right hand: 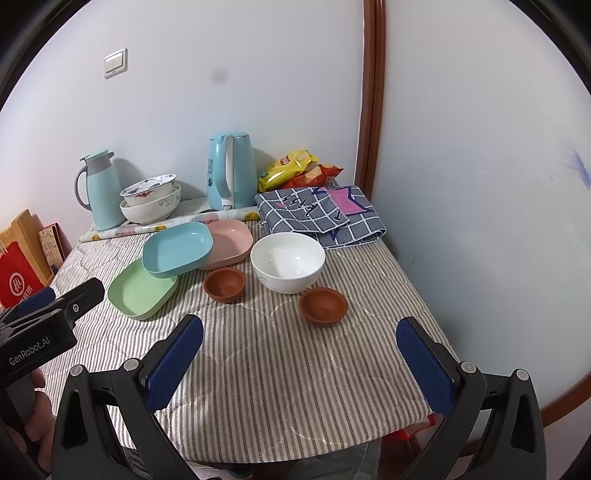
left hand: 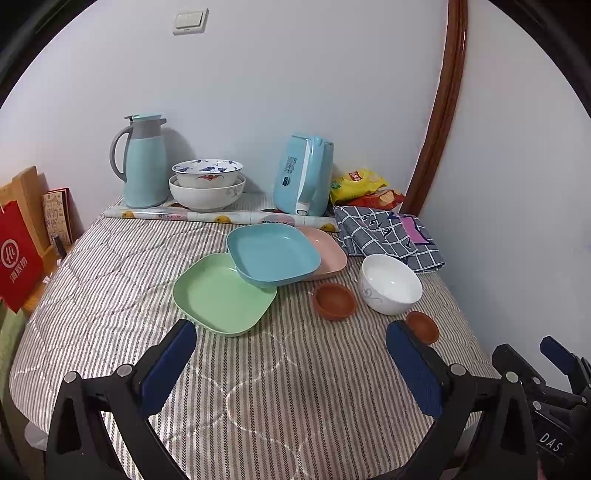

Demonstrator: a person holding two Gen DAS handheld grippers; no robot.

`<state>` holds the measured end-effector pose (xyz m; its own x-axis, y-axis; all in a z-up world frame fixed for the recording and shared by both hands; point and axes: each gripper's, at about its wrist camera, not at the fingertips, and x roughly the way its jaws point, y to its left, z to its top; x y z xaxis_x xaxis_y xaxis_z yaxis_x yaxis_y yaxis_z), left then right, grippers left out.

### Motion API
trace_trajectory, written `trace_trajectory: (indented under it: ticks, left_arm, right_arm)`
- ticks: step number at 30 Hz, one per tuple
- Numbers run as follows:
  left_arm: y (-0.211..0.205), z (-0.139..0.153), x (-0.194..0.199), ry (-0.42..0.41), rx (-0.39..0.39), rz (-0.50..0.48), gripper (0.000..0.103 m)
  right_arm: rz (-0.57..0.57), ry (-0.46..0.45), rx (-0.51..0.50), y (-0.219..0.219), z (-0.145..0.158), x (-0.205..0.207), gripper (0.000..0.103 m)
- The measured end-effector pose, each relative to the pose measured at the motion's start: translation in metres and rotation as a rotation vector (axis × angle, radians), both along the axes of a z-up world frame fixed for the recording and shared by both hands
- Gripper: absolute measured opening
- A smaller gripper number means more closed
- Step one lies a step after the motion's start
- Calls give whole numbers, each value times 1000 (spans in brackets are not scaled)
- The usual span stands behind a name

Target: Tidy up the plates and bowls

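1. Covering the table is a grey-and-white striped quilted cloth (left hand: 147, 273), which hangs over the near edge in the right wrist view.
2. White walls meet in a corner behind the table; a brown wooden door frame (left hand: 439, 122) runs up the right side and a white light switch (left hand: 189, 21) sits high on the back wall.
3. Three square plates overlap at mid-table: the blue plate (left hand: 272, 254) lies tilted on top, resting on the green plate (left hand: 218, 295) in front and the pink plate (left hand: 328, 251) behind.
4. A white bowl (left hand: 389, 282) stands right of the plates, between two small brown bowls, one (left hand: 334, 300) just to its left and one (left hand: 423, 325) nearer the front edge.
5. Along the back wall stand a pale blue thermos jug (left hand: 142, 162), two nested patterned bowls (left hand: 207, 184), a blue electric kettle (left hand: 304, 175) and snack bags (left hand: 364, 188); a rolled printed sheet (left hand: 221, 216) lies in front of them.
6. A folded checked cloth (left hand: 388, 236) lies at the right rear.
7. A red paper bag (left hand: 16, 258) leans beside the table's left edge.
8. The left gripper (left hand: 291, 339) hovers above the near cloth, fingers wide apart and holding nothing.
9. The right gripper (right hand: 299, 336) likewise hangs over the front edge, blue pads spread wide and empty.
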<state>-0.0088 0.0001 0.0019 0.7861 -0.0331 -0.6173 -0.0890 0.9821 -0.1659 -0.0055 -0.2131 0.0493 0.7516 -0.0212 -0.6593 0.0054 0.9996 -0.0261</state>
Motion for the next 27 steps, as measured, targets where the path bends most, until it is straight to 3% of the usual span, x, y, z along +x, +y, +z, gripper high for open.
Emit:
trace_trajectory:
  ticks: [27]
  left_arm:
    - [0,-1,-2,2,2,4,103]
  right_arm:
    - [-9,-5,7,-3,-3,-1,103]
